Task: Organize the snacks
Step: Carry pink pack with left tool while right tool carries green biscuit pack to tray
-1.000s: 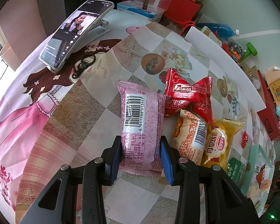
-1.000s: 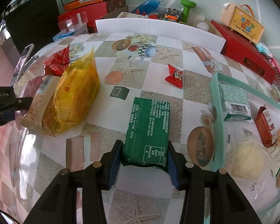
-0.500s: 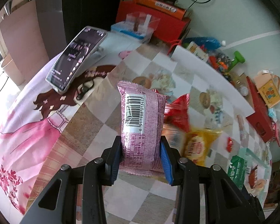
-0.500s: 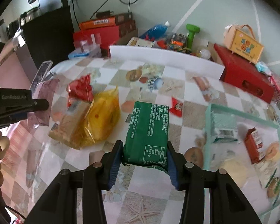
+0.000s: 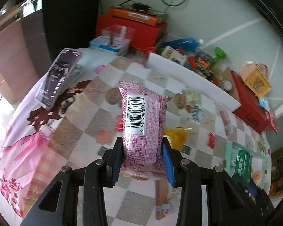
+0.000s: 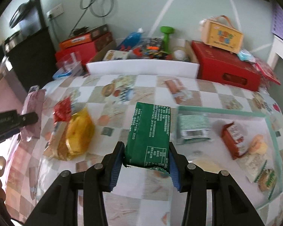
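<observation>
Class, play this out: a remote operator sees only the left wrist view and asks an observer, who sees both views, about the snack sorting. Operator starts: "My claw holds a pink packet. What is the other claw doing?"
Observer: The right claw is shut on a green packet, held above the table.
Operator: I glimpse a mint-green tray at my right edge. What is in it?
Observer: In the tray, a pale green packet lies nearest the green one, with a red packet farther right.
Operator: The pink packet in my left claw hides the table behind it. What is there?
Observer: A yellow bag lies on the checked cloth, with a red wrapper just behind it.
</observation>
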`<state>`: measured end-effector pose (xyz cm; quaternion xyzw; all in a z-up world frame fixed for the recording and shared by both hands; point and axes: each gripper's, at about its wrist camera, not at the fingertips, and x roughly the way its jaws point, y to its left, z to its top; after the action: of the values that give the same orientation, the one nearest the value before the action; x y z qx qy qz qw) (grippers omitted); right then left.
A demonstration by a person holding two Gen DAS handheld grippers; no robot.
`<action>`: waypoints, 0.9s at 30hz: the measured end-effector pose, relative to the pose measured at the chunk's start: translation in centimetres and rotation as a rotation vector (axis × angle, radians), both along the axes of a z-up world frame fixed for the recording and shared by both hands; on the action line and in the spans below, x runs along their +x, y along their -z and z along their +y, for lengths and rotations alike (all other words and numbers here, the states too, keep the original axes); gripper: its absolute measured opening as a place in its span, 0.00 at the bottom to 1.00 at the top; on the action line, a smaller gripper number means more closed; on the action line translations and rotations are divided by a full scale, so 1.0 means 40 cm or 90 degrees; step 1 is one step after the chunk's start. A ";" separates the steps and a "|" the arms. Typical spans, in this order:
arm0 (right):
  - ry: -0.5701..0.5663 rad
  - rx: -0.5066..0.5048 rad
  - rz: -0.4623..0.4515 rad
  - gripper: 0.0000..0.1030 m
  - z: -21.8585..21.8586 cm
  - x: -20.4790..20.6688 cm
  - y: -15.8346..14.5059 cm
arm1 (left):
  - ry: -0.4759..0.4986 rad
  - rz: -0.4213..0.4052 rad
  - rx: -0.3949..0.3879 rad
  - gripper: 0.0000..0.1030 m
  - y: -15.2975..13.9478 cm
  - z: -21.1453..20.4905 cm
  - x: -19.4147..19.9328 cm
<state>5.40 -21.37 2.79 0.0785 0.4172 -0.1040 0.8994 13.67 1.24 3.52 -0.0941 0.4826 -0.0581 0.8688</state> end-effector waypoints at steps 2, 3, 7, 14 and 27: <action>0.025 0.001 -0.003 0.46 -0.037 -0.011 -0.010 | 0.021 -0.005 -0.005 0.39 -0.011 -0.031 -0.007; 0.040 0.002 -0.005 0.46 -0.059 -0.019 -0.016 | 0.030 -0.008 -0.005 0.39 -0.016 -0.047 -0.012; 0.095 0.005 -0.016 0.46 -0.145 -0.054 -0.038 | 0.081 -0.021 -0.006 0.39 -0.037 -0.120 -0.030; 0.188 0.017 -0.032 0.46 -0.290 -0.124 -0.062 | 0.182 -0.035 -0.008 0.39 -0.062 -0.270 -0.079; 0.300 0.053 -0.031 0.46 -0.462 -0.223 -0.048 | 0.365 -0.047 0.042 0.40 -0.016 -0.556 -0.214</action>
<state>-3.50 -39.84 4.72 0.2131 0.3693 -0.2916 0.8563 5.09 -21.00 4.17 0.0771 0.4592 -0.2891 0.8364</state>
